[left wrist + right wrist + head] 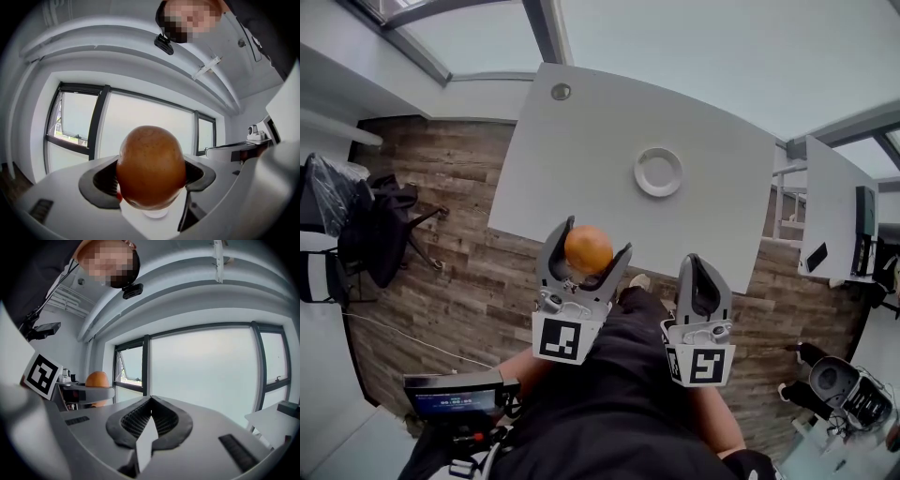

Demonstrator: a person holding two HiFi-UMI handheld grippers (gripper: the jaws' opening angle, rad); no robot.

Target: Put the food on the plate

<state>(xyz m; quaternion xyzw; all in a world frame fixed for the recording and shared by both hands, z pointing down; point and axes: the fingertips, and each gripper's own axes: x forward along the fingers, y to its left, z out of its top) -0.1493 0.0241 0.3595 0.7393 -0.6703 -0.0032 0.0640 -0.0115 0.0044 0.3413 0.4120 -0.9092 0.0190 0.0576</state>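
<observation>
You are holding the orange (588, 249) in the left gripper (594, 242), whose jaws are pressing on its two sides, and you are carrying it in the air near the close edge of the white counter (581, 141). The plate (658, 172) is sitting empty farther in on the counter, well apart from the fruit. The right gripper (703, 267) is hanging beside the left one with its jaws closed together and nothing between them. The orange is probably behaving as a moderately heavy, firm ball with a slightly yielding, dimpled skin. That skin should give the ribbed pads some bite, but the round shape is likely to roll or squirt out if the squeeze is sitting off its widest part. In the left gripper view the pads are meeting it around the lower half, so you are likely relying on steady pressure. A hard clamp could bruise it, and a drop onto the plate would send it rolling. No brand, sticker or label is showing on the fruit or the plate. The square markers (562, 339) on the grippers are carrying patterns only, and the lit screen (455, 401) at lower left is showing text too small to read.
</observation>
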